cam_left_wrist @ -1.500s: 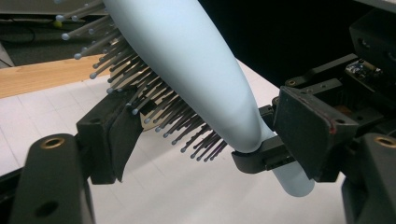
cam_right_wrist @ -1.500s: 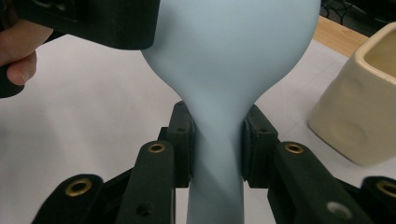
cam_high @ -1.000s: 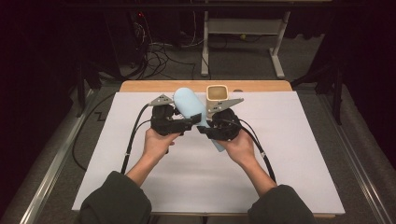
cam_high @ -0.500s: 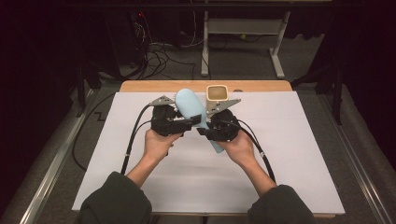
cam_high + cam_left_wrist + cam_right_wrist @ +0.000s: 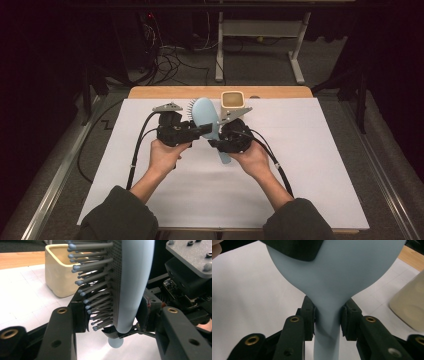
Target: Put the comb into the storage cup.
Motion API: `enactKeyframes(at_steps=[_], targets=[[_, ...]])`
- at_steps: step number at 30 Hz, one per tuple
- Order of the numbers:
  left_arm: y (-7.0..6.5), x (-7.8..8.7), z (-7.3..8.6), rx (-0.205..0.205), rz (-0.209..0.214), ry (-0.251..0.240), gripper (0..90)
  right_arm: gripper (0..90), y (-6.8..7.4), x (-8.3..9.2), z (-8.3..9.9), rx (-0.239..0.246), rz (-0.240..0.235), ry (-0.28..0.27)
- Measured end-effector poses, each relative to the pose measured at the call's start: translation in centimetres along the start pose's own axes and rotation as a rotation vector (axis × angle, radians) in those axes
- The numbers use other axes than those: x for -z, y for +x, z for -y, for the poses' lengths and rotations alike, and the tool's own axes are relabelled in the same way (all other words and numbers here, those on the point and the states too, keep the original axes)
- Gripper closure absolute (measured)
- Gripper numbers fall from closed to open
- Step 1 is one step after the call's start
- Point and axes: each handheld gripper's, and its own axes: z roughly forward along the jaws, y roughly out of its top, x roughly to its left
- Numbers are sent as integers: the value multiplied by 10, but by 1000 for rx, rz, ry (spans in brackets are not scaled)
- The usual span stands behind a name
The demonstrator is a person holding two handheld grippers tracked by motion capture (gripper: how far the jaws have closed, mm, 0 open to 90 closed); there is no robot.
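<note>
White paper-covered table (image 5: 300, 175) is the biggest thing going, with a strip of bare wooden table edge (image 5: 165, 93) along the far side, and a person leaning in from the near side with both forearms up. Next down in size: the pale blue plastic paddle hairbrush (image 5: 205, 116), held up off the paper between the two tools near the far middle of the table, head pointing away, grey ball-tipped bristles (image 5: 92, 282) facing the person's left. Just beyond it sits a small cream square ceramic cup (image 5: 233, 101), apart from the brush. The right gripper (image 5: 327, 320) has its jaws clamped snug on the brush's narrow neck, where the handle meets the head, so that one's clearly carrying the weight. The left gripper (image 5: 111, 322) has just been closing its jaws around the head, roughly halfway in; one pad sits at the bristle tips, the other by the smooth back, and it's hard to tell if they actually press yet, looks like not quite. So this reads as a handover, or a two-handed regrip, mid-way. Next move probably calls for the left jaws to finish pinching, bristles being squishy, before the right lets go, otherwise the brush could tip or slide.
</note>
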Motion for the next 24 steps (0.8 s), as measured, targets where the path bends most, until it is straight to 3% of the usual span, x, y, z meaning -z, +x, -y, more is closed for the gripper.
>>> enactKeyframes(at_steps=[5, 8, 13, 16, 24], targets=[[1, 0, -2, -15, -22, 5, 533, 620, -3, 0, 1, -35, -12, -21], [3, -4, -2, -9, -26, 12, 534, 496, -5, 2, 3, -40, 17, -17], [3, -8, -2, -11, -38, 20, 534, 370, -9, 13, 18, -38, 57, -73], [2, -10, -4, -13, -47, 24, 534, 346, -12, 21, 29, -40, 81, -79], [0, -12, -10, -27, -75, 23, 532, 340, -26, 59, 69, -95, 116, -184]])
